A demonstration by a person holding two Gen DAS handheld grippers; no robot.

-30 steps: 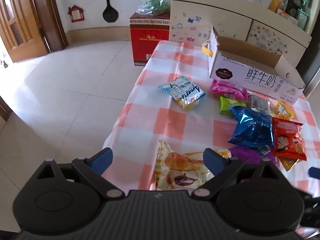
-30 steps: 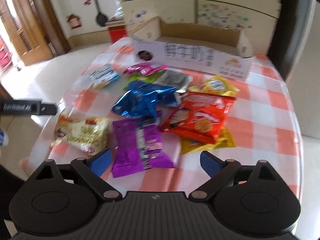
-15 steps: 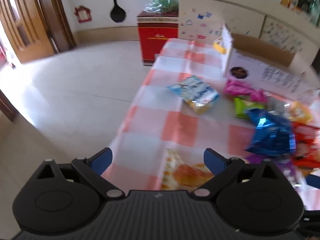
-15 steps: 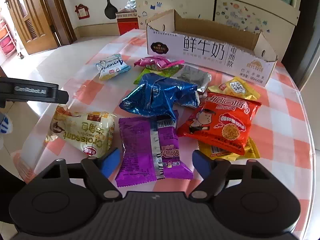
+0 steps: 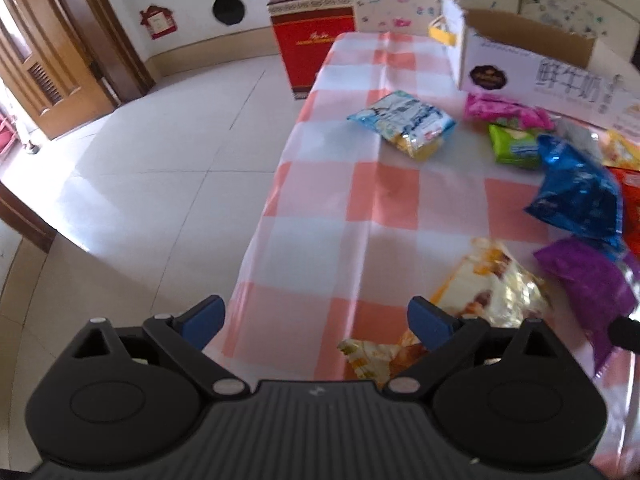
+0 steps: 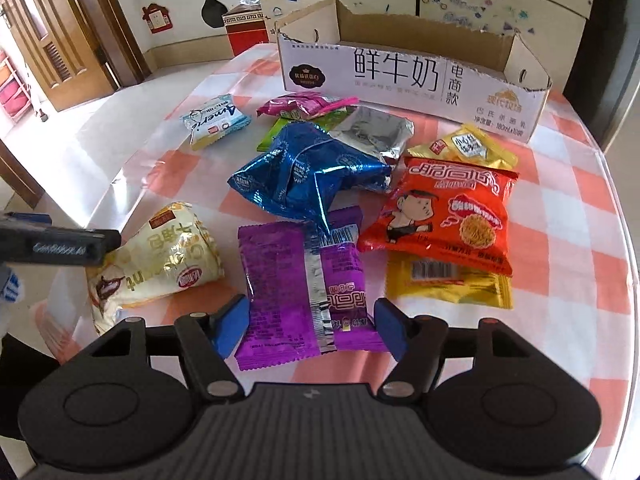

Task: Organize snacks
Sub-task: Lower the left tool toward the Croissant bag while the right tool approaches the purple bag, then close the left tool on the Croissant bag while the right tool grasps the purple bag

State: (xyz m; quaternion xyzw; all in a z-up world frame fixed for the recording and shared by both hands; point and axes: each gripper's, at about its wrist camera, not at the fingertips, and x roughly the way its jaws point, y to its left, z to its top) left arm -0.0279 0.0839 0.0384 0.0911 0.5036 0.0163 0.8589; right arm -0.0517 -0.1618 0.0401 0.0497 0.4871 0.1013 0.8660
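Several snack packets lie on a checked tablecloth in front of an open cardboard box. My right gripper is low over the near end of a purple packet. Its jaws are closing, with the packet lying flat between the blue pads, close to them and not squeezed. My left gripper stands wide open over the table's near left edge with nothing between its fingers. A cream croissant packet lies just off its right finger. One left finger shows in the right wrist view, over that croissant packet.
A blue foil packet, a red noodle packet over a yellow one, and a light blue packet lie nearby. The table drops to a tiled floor on the left. A red carton stands beyond it.
The right gripper's jaws have drawn in from wide to either side of the purple packet, and it has sunk closer. The left gripper has dropped and rolled, so the croissant packet now lies to its right.
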